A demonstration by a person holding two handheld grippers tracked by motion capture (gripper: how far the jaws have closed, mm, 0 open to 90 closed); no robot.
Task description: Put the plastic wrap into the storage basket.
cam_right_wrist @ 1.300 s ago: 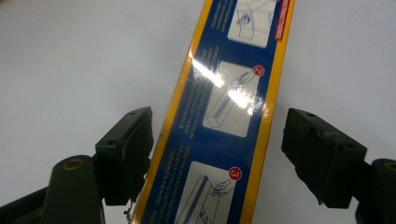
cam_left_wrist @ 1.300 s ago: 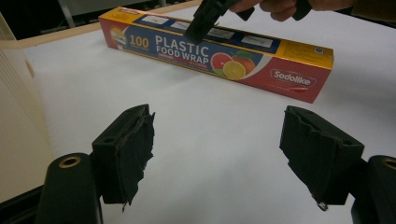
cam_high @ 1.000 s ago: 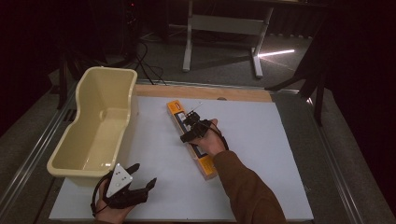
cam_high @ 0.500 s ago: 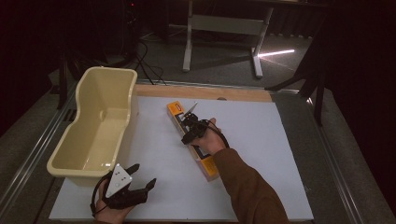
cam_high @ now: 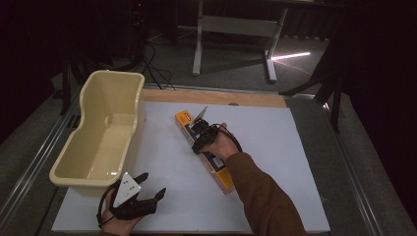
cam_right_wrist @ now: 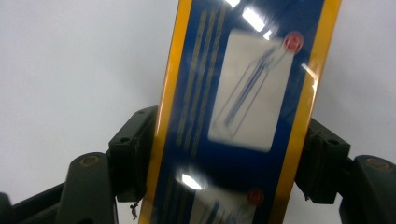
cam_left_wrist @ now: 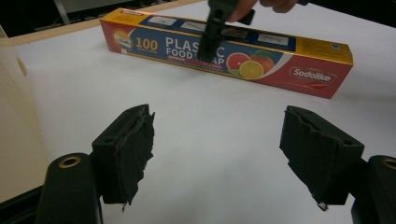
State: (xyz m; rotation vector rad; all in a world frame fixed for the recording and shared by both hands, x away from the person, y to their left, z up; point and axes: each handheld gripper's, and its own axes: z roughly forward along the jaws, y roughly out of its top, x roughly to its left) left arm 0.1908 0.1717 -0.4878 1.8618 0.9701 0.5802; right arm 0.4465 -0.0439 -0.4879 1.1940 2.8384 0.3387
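The right gripper (cam_high: 200,133) has one jaw on each long side of the food wrap box (cam_left_wrist: 224,51), right against it. The box's ends are cut off in its view. The left gripper (cam_high: 147,199) is wide open and holds nothing; the box lies ahead of it.

Room dim, dark beyond my lit white table (cam_high: 295,147). Bright streak on the floor (cam_high: 290,55). My right gripper view blurred; glare spots on the glossy box (cam_right_wrist: 233,116).
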